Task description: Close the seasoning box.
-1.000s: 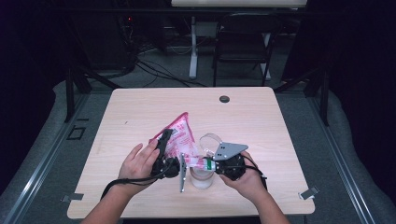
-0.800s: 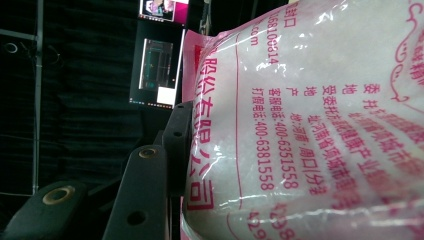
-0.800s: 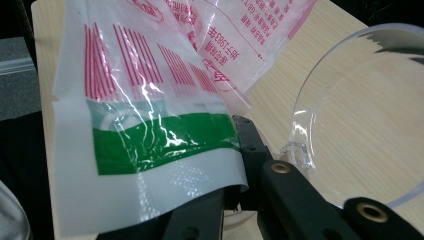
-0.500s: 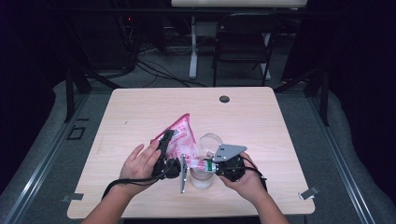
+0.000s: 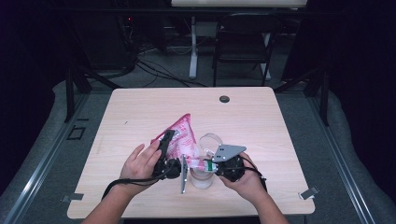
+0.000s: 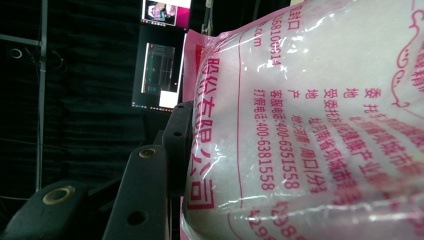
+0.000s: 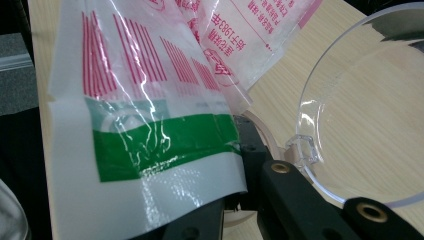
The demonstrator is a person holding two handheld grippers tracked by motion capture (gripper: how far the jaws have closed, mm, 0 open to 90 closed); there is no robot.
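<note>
Pink bag (image 5: 180,137) has tipped lower toward the container (image 5: 201,179) since earlier.

The light wooden tabletop (image 5: 140,112) carries a small dark round disc (image 5: 224,99) near its far edge. A clear plastic container (image 5: 201,178) stands near the front edge, a clear lid (image 5: 211,141) just behind it.

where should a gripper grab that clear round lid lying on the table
Grip the clear lid at its small rim tab, coming from the person's side. The lid lies flat on the table, so that raised tab is the likeliest purchase for the jaws.
</note>
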